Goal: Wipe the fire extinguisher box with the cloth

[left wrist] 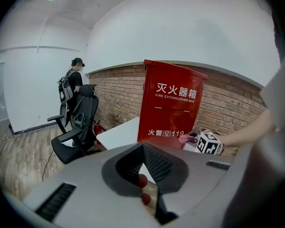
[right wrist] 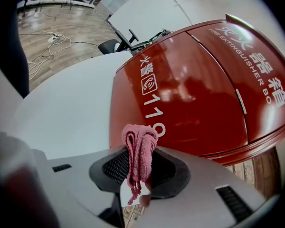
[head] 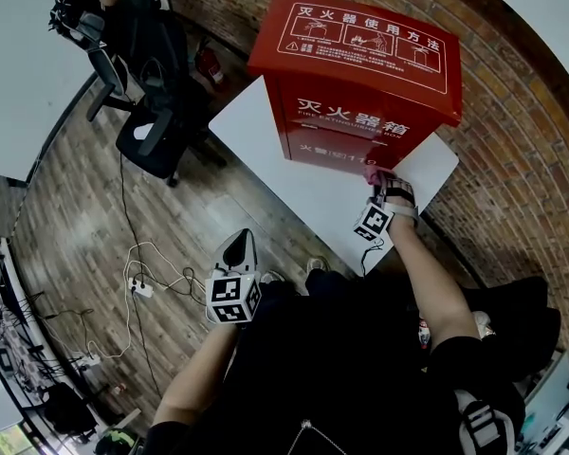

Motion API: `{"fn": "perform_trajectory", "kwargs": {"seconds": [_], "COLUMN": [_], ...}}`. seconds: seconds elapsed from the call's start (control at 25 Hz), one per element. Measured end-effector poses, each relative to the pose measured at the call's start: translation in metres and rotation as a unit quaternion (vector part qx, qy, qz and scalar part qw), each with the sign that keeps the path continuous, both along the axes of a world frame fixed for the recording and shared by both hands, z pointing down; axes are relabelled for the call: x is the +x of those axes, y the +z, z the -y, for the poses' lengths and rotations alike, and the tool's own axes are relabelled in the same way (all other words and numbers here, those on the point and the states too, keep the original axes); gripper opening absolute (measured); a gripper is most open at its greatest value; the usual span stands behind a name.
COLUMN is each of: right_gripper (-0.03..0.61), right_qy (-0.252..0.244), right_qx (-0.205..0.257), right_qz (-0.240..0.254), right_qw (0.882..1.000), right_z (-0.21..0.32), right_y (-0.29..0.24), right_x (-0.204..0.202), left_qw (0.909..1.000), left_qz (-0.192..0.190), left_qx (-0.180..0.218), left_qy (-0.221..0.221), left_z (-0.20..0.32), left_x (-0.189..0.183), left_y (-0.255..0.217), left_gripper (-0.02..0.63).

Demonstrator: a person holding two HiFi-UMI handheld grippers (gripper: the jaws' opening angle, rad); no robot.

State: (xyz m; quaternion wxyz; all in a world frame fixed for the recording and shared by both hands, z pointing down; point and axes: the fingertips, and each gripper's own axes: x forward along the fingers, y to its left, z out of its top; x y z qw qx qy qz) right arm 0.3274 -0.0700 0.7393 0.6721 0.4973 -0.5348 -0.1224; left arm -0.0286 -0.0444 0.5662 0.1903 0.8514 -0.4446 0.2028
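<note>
The red fire extinguisher box (head: 360, 74) stands on a low white table (head: 266, 150) against the brick wall. My right gripper (head: 380, 186) is at the box's lower front, near its right corner. In the right gripper view this gripper (right wrist: 140, 158) is shut on a bunched pink cloth (right wrist: 140, 148), whose top lies against the red front panel (right wrist: 194, 89) by the white "119" print. My left gripper (head: 238, 242) hangs back over the floor, well short of the table. Its jaws are shut and empty (left wrist: 143, 148), pointing toward the box (left wrist: 173, 108).
A black office chair (head: 156, 131) stands left of the table. A person with a backpack (left wrist: 73, 87) is behind it. A small red extinguisher (head: 207, 62) sits on the floor by the brick wall (head: 522, 159). Cables and a power strip (head: 137, 287) lie on the wooden floor.
</note>
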Motion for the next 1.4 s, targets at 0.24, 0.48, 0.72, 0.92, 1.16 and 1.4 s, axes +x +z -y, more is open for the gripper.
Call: {"fn": "perform_trajectory", "kwargs": {"seconds": [0.24, 0.48, 0.72, 0.92, 1.16, 1.4], "right_gripper": [0.109, 0.110, 0.110, 0.110, 0.110, 0.110], "right_qy": [0.000, -0.002, -0.001, -0.001, -0.002, -0.005], "right_qx": [0.018, 0.037, 0.051, 0.065, 0.090, 0.108], "right_qz": [0.001, -0.004, -0.010, -0.015, -0.021, -0.031], "right_qw": [1.000, 0.999, 0.999, 0.998, 0.996, 0.994], "right_z": [0.001, 0.002, 0.003, 0.003, 0.003, 0.006], "right_y": [-0.024, -0.051, -0.070, -0.087, -0.116, -0.139], "right_x": [-0.001, -0.002, -0.003, -0.003, -0.004, -0.006], "left_qw": [1.0000, 0.9997, 0.9993, 0.9991, 0.9988, 0.9985], "left_qz": [-0.004, -0.006, -0.011, -0.015, -0.020, -0.028], "left_qx": [0.001, 0.007, 0.012, 0.013, 0.016, 0.019], "left_qy": [0.008, 0.024, 0.033, 0.039, 0.041, 0.043], "left_z": [0.004, 0.005, 0.007, 0.006, 0.006, 0.007], "left_x": [0.003, 0.009, 0.012, 0.015, 0.015, 0.017], "left_y": [-0.004, -0.009, -0.012, -0.012, -0.014, -0.016], "left_gripper": [0.028, 0.028, 0.028, 0.028, 0.028, 0.028]}}
